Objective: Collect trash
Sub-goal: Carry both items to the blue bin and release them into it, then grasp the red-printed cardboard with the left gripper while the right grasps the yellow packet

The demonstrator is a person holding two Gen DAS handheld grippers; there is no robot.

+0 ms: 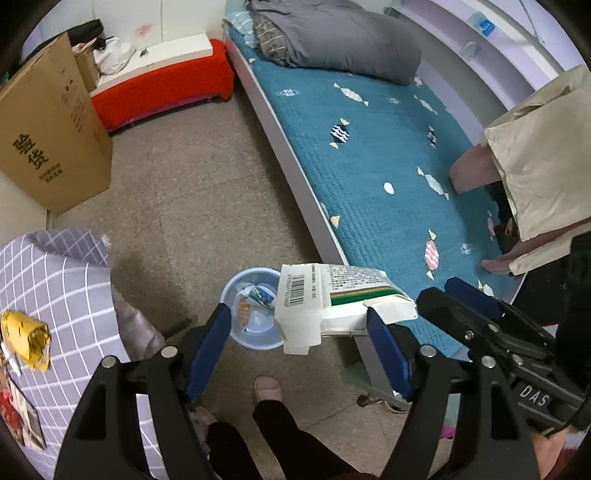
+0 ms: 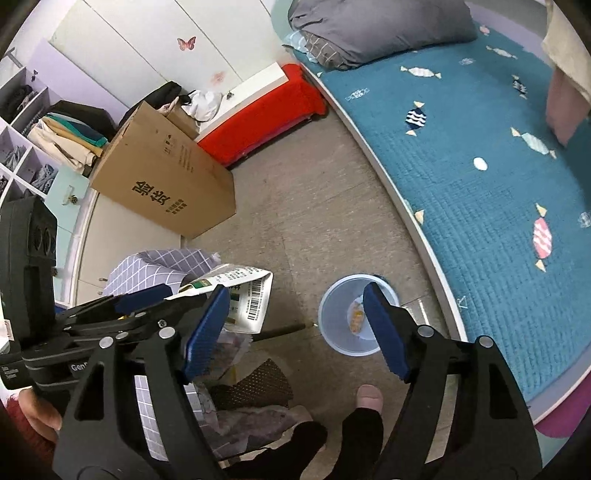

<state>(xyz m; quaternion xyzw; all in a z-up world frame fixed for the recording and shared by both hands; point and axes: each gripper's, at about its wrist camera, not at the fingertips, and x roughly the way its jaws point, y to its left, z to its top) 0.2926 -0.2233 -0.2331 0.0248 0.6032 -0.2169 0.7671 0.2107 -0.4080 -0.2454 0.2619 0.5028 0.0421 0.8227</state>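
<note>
Cardboard carton, light and crushable, flap open, beside the bin; pinch its flat faces. Left tongs and right tongs gape wide, neither clamping it.

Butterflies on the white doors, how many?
2. A bright pink butterfly high on the doors, a paler butterfly lower, towards the red bench. More could be hidden.

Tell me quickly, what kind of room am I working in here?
A bedroom, most likely. There is a bed with a teal quilted cover and a folded grey duvet, and open shelves holding folded clothes. A small blue bin stands on the floor beside the bed.
</note>
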